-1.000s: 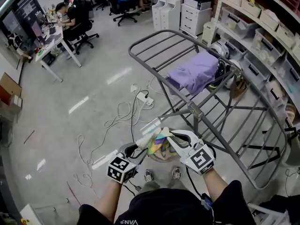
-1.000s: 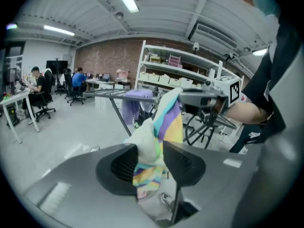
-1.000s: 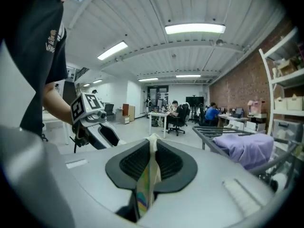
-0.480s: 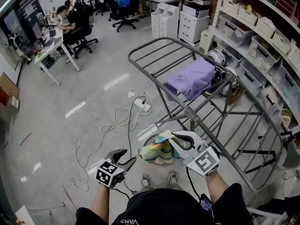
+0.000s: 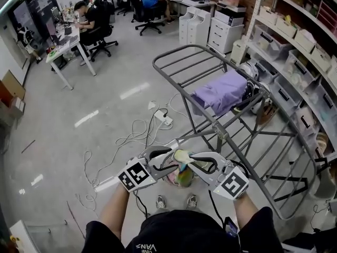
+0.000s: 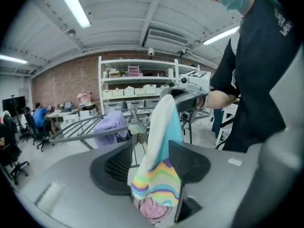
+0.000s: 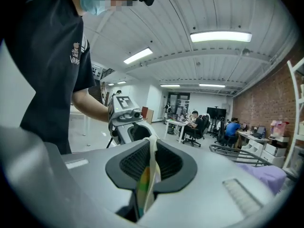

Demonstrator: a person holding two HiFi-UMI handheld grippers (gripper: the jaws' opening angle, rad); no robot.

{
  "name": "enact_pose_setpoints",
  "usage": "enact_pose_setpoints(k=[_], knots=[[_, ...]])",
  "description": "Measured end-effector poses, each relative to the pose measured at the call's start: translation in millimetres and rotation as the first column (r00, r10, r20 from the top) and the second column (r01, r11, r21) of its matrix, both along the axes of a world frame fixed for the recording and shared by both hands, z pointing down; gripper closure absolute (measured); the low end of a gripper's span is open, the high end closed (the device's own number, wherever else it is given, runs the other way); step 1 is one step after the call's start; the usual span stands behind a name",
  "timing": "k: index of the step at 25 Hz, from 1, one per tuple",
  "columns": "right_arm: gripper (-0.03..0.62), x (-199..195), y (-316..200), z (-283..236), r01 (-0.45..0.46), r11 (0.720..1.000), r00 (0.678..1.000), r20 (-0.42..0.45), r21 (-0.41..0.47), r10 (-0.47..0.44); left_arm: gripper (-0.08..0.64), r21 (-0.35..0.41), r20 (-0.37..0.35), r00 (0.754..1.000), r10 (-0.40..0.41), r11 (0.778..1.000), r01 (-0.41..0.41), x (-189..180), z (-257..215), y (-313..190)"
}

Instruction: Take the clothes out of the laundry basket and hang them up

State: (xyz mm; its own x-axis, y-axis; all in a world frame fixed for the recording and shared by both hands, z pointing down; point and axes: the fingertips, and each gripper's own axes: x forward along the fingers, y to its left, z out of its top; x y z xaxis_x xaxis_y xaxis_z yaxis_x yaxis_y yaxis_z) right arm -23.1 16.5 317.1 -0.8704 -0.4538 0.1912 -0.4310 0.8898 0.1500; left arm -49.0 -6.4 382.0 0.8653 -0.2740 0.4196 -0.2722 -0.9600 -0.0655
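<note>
A rainbow-striped cloth hangs in a narrow bunch between my two grippers, in front of the grey drying rack. My right gripper is shut on its upper edge; in the right gripper view the cloth is pinched thin between the jaws. My left gripper faces it from the left. Its jaws have just been opening and stand wide around the cloth, which hangs loose between the pads. A purple garment lies over the rack's top bars. The round basket shows on the floor below.
Loose cables and a power strip lie on the floor left of the rack. Shelves with storage bins run along the right. Desks with seated people and white drawer units stand at the back.
The left gripper let go of the cloth, swung out to the left, then came back up with its jaws open around it. The cloth, earlier spread, now hangs bunched. Both hands rose.
</note>
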Motion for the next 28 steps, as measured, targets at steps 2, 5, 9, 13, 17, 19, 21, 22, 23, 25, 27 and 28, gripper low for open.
enact_pose_setpoints(k=[2, 5, 9, 13, 17, 19, 21, 22, 23, 25, 27, 28], knots=[[0.551, -2, 2, 0, 0.003, 1.000, 1.000, -0.004, -0.003, -0.003, 0.344, -0.003, -0.024, 0.998, 0.062, 0.998, -0.062, 13, -10, 4], [0.551, -3, 8, 4, 0.015, 1.000, 1.000, -0.017, 0.004, -0.015, 0.345, -0.030, -0.017, 0.992, 0.122, 0.992, -0.123, 21, -8, 11], [0.551, -5, 16, 5, 0.024, 1.000, 1.000, -0.006, -0.006, -0.024, 0.351, -0.065, 0.006, 0.982, 0.188, 0.980, -0.187, 26, -2, 24], [0.551, -6, 19, 13, 0.016, 1.000, 1.000, -0.027, -0.013, -0.016, 0.526, -0.035, 0.091, 0.968, 0.236, 0.972, -0.233, 27, 5, 37], [0.546, -7, 13, 14, -0.025, 0.997, 0.998, 0.047, -0.077, 0.028, 0.535, 0.074, 0.210, 0.961, 0.179, 0.977, -0.198, 15, 4, 32], [0.529, -5, 9, 12, -0.036, 0.992, 0.995, 0.088, -0.122, 0.047, 0.538, 0.124, 0.236, 0.960, 0.149, 0.975, -0.182, 8, -4, 28], [0.466, 0, 5, 16, -0.035, 0.989, 0.996, 0.079, -0.141, 0.046, 0.540, 0.164, 0.223, 0.967, 0.122, 0.973, -0.161, 1, -18, 25], [0.426, 2, 4, 20, -0.031, 0.988, 0.996, 0.076, -0.154, 0.043, 0.540, 0.180, 0.199, 0.974, 0.110, 0.973, -0.147, -2, -27, 23], [0.399, 4, 2, 25, -0.026, 0.985, 0.996, 0.078, -0.172, 0.040, 0.541, 0.192, 0.170, 0.981, 0.098, 0.973, -0.131, -6, -37, 21], [0.371, 7, -1, 43, -0.018, 0.977, 0.997, 0.067, -0.215, 0.034, 0.541, 0.214, 0.113, 0.991, 0.070, 0.972, -0.093, -15, -57, 16], [0.356, 9, -4, 60, -0.016, 0.969, 0.999, 0.043, -0.247, 0.027, 0.541, 0.245, 0.072, 0.997, 0.036, 0.968, -0.053, -23, -78, 8], [0.350, 8, -5, 66, -0.014, 0.966, 0.999, 0.035, -0.258, 0.024, 0.541, 0.261, 0.051, 0.998, 0.021, 0.965, -0.033, -26, -89, 5]])
